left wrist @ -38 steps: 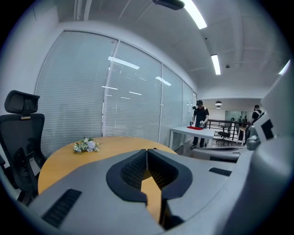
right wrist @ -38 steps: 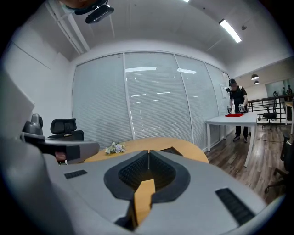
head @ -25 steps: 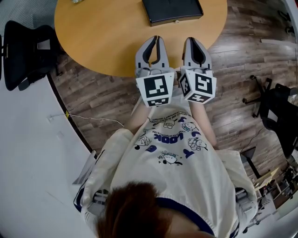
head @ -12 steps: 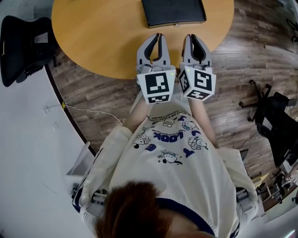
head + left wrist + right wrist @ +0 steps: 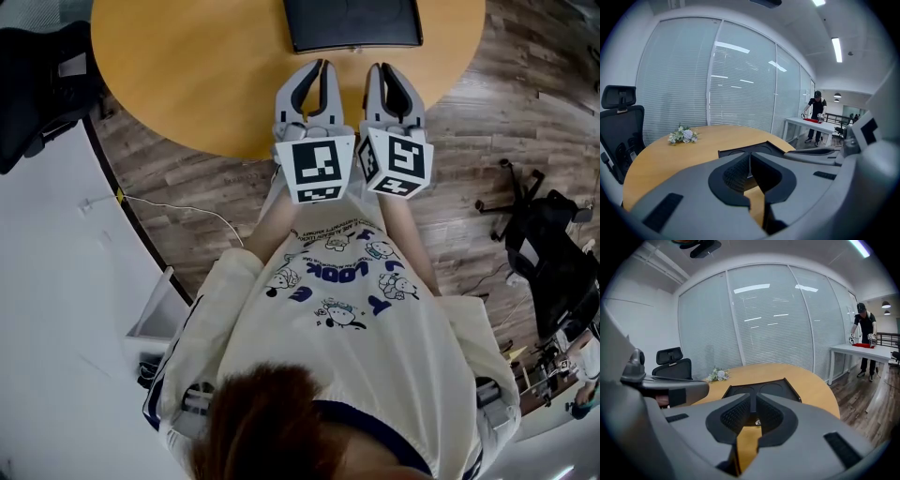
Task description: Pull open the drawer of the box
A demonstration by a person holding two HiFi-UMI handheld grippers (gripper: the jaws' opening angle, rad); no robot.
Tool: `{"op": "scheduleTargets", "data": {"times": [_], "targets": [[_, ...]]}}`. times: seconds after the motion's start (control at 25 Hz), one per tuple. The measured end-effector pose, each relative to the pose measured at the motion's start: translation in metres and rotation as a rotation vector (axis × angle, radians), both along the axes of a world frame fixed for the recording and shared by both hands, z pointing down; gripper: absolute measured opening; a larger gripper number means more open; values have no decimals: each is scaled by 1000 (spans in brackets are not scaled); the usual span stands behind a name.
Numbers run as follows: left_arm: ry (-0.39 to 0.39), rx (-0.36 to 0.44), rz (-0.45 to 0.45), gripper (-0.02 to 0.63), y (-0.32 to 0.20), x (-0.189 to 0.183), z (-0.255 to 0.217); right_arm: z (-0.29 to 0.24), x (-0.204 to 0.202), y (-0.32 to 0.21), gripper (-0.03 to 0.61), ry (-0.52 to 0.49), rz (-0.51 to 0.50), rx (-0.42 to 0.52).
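The box (image 5: 352, 23), flat and black, lies on the round wooden counter (image 5: 187, 75) with its drawer knob (image 5: 758, 422) facing the person. The left tool (image 5: 314, 67) and right tool (image 5: 389, 70) hover side by side just short of it, each with jaws closed on nothing.

Bright, even office light falls from ceiling strip lights (image 5: 836, 49), which mirror as pale bars on the glass wall (image 5: 740, 84). Shadows are soft. The desk (image 5: 187, 84) shows a mild sheen and no hard glare. Both gripper views are fisheye, with black corners, straight lines bowing outward and the far room shrunk small. The near bodies of the left hand-held gripper (image 5: 750, 165) and the right hand-held gripper (image 5: 753, 408) are soft and out of focus. In the head view the floorboards (image 5: 506, 112) curve toward the edges, and the hair (image 5: 272, 422) at the bottom is blurred.
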State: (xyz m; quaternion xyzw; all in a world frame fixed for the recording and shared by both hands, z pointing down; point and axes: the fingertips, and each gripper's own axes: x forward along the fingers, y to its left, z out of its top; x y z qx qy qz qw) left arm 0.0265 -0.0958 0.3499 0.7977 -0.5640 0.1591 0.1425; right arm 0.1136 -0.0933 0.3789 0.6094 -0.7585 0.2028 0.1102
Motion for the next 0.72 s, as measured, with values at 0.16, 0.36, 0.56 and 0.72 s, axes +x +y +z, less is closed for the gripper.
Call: {"op": "scheduleTargets", "data": {"times": [0.16, 0.36, 0.56, 0.72], "targets": [[-3, -19, -6, 23, -7, 2, 9, 10, 0, -8, 34, 4, -19, -24], [-1, -47, -16, 23, -13, 2, 21, 24, -3, -13, 42, 12, -44, -57], [-5, -69, -22, 23, -14, -1, 32, 38, -8, -15, 101, 6, -52, -97], [-4, -84, -34, 23, -14, -3, 38, 47, -11, -15, 104, 2, -61, -126]]}}
